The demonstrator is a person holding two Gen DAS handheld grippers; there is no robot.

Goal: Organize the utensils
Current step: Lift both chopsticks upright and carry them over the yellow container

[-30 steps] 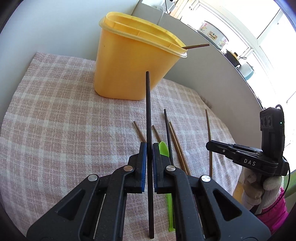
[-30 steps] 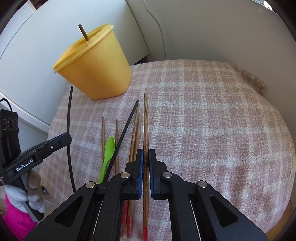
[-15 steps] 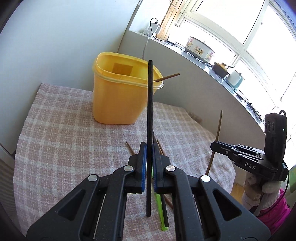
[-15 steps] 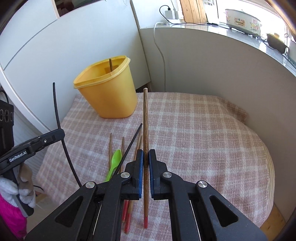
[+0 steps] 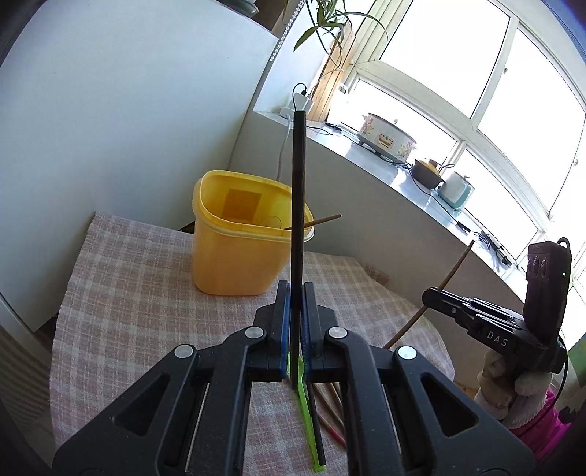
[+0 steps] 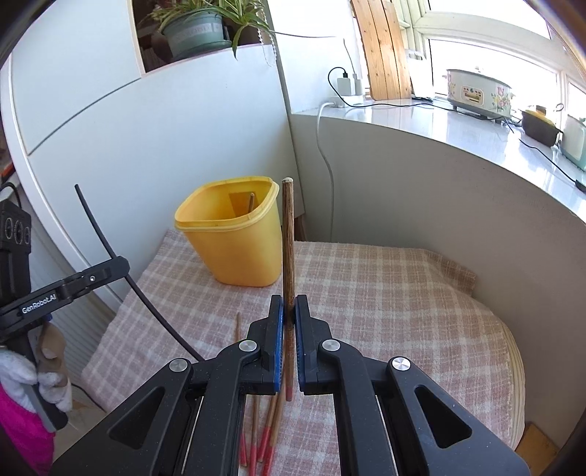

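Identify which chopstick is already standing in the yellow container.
The thin brown chopstick leaning inside the yellow container. The others are either clamped in a gripper, black in the left, wooden in the right, or lying on the cloth.

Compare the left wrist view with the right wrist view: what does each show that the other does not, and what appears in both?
Only the left wrist view shows the green spoon lying on the cloth. Only the right wrist view shows the potted plant up on the ledge. Both show the yellow container with one stick inside, the checked cloth, the left gripper shut on a black chopstick, and the right gripper shut on a wooden chopstick.
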